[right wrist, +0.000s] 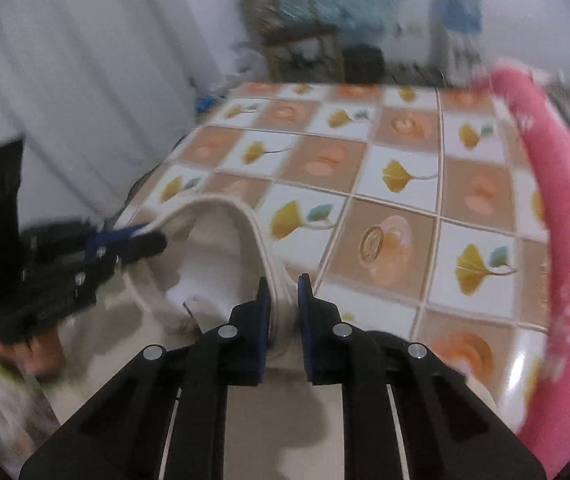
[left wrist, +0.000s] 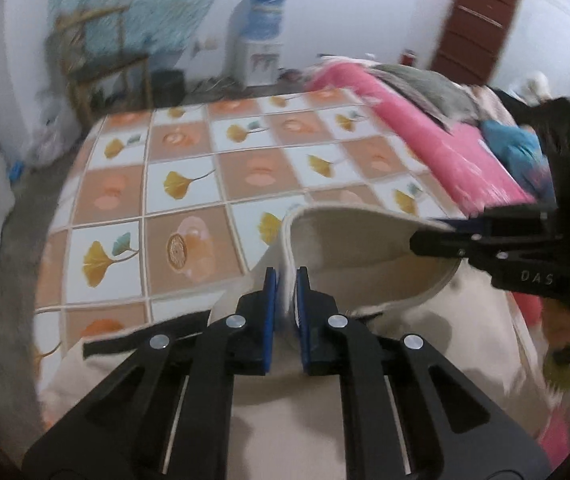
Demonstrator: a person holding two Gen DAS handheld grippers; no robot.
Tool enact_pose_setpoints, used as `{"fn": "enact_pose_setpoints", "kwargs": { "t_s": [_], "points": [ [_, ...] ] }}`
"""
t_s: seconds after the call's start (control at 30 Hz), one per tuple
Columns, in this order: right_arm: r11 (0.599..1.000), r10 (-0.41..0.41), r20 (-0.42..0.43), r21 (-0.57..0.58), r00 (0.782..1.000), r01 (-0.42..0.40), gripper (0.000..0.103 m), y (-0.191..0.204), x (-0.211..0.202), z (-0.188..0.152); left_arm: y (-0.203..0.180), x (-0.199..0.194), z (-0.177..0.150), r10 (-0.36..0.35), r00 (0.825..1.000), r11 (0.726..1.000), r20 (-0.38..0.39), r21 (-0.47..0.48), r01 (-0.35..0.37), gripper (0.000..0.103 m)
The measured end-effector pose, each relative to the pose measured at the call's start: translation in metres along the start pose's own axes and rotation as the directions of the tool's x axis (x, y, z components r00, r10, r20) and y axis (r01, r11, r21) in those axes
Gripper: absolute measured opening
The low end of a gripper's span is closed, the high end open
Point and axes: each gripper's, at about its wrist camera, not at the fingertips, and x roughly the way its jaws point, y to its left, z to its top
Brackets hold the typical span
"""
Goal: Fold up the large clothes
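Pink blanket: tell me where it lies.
The pink blanket runs along the right edge of the tiled tablecloth in both wrist views, beyond the cream garment.

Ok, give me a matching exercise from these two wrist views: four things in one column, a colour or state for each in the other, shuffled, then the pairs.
Things:
1. left gripper
2. rolled blanket
3. tablecloth
4. door

Colours or states:
A. dark brown, in the far wall
B. shut on the cream garment's ribbed edge
C. pink, lying along the side of the table
D. checked, printed with yellow ginkgo leaves

Pairs: 1-B, 2-C, 3-D, 4-A

The right gripper pinches the same ribbed edge further along.
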Motion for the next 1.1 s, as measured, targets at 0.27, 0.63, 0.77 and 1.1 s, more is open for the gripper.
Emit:
{"fn": "enact_pose_setpoints", "kwargs": {
  "t_s": [0.27,0.63,0.77,1.1],
  "points": [
    [0.980,-0.131,-0.105,-0.162,0.986,0.113,0.031,0.033,-0.002,-0.101,-0.023,-0.027,-0.076,0.015,0.994,0.997,-0.106,0.079,-0.006,0.021],
    [0.998,-0.040,0.099,-0.041,0.994,0.044,0.041,0.039,-0.076,-0.094,-0.010,-0.092,-0.069,-0.093,0.991,0.995,0.092,0.031,0.091,0.024],
    [0.999,-0.028,0.090,0.042,0.996,0.024,0.038,0.035,-0.038,-0.067,-0.016,-0.059,-0.043,-0.080,0.994,0.996,0.070,-0.022,0.082,0.024],
    [0.992,-0.128,-0.029,-0.016,0.991,0.127,0.031,0.033,0.031,-0.095,-0.018,0.022,-0.083,0.024,0.985,1.000,-0.170,0.009,-0.023,0.023]
  ]
}}
